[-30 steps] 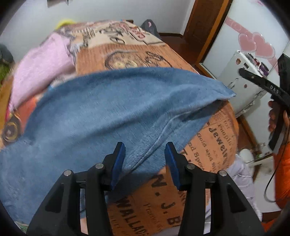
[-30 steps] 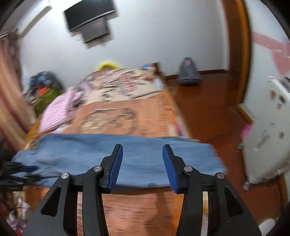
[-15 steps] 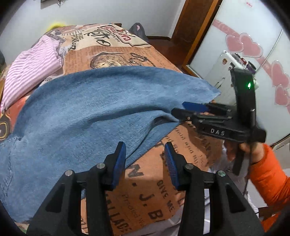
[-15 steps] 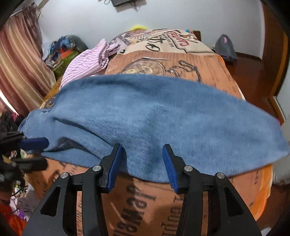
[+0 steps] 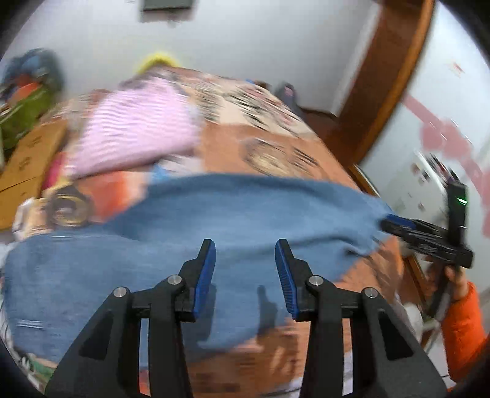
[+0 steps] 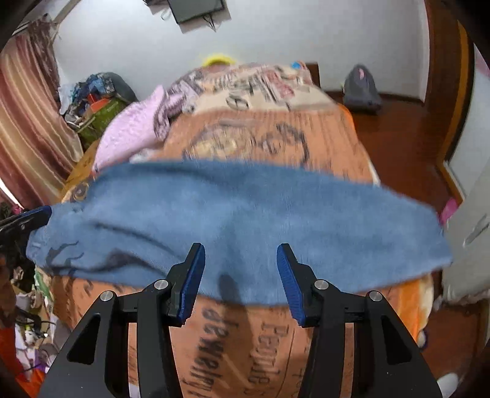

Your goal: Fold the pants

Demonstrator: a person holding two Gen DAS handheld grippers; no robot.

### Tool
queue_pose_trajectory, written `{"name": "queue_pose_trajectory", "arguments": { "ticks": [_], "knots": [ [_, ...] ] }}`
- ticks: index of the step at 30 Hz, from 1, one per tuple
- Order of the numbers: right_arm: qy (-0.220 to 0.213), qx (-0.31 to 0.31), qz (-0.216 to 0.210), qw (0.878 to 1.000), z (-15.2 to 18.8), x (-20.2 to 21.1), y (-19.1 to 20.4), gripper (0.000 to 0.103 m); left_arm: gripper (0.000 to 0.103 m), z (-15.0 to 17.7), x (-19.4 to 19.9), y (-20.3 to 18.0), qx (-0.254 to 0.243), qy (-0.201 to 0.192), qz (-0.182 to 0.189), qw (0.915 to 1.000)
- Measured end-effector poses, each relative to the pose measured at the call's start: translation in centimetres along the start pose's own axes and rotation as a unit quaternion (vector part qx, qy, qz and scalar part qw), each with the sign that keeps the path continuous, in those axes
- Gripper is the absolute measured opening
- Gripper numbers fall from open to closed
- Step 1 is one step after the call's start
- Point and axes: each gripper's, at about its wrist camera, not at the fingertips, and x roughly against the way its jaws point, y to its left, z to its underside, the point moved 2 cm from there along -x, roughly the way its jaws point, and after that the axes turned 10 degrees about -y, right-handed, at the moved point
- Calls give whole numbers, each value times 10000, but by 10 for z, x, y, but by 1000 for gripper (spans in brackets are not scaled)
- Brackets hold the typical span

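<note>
We are holding our left claw above the blue denim pants, its blue-padded fingers standing well apart with nothing between them. The pants are lying spread crosswise over the near end of the bed, on an orange bedspread printed with newspaper lettering. Both views are blurring, so we cannot make out seams or pockets clearly.

In the left wrist view our right claw is showing at the far right, at the pant end that is reaching the bed's edge; from here we cannot tell whether it is touching the cloth. Our right hand, in an orange sleeve, is gripping its handle.

In the right wrist view the right claw is also gaping wide, empty, hanging over the near hem of the pants where the denim is meeting the bedspread. At the left edge of that view the left claw is peeking in beside the other end of the pants.

Behind the pants a pink striped garment is lying bunched on the bed. A grey backpack is sitting on the wooden floor against the far wall, and a dark screen is hanging on that wall.
</note>
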Motion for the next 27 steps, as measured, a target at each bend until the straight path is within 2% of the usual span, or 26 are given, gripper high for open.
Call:
{"name": "queue_pose_trajectory", "arguments": {
  "ticks": [5, 7, 9, 14, 17, 20, 23, 27],
  "knots": [
    [-287, 307, -194, 9989, -39, -6, 30, 45, 43, -9, 25, 92, 380, -171, -911, 9950],
    [-339, 506, -297, 9977, -52, -16, 50, 45, 47, -7, 35, 133, 511, -205, -1324, 9897],
    [-317, 742, -414, 9959, -62, -30, 74, 45, 47, -2, 45, 179, 726, -182, -1655, 9834],
    [-94, 1243, -782, 9891, -74, -74, 135, 45, 47, 16, 51, 257, 1108, 43, -1989, 9737],
    [111, 1525, -963, 9835, -74, -105, 170, 45, 47, 30, 43, 290, 1247, 270, -2066, 9701],
    [373, 1758, -1243, 9758, -75, -139, 205, 45, 47, 39, 32, 306, 1333, 419, -2070, 9683],
    [639, 1912, -1410, 9693, -72, -167, 230, 45, 55, 48, 24, 320, 1493, 557, -1971, 9673],
    [1057, 2215, -1539, 9571, -64, -205, 259, 45, 56, 55, 16, 330, 1704, 609, -1697, 9687]
  ]
}}
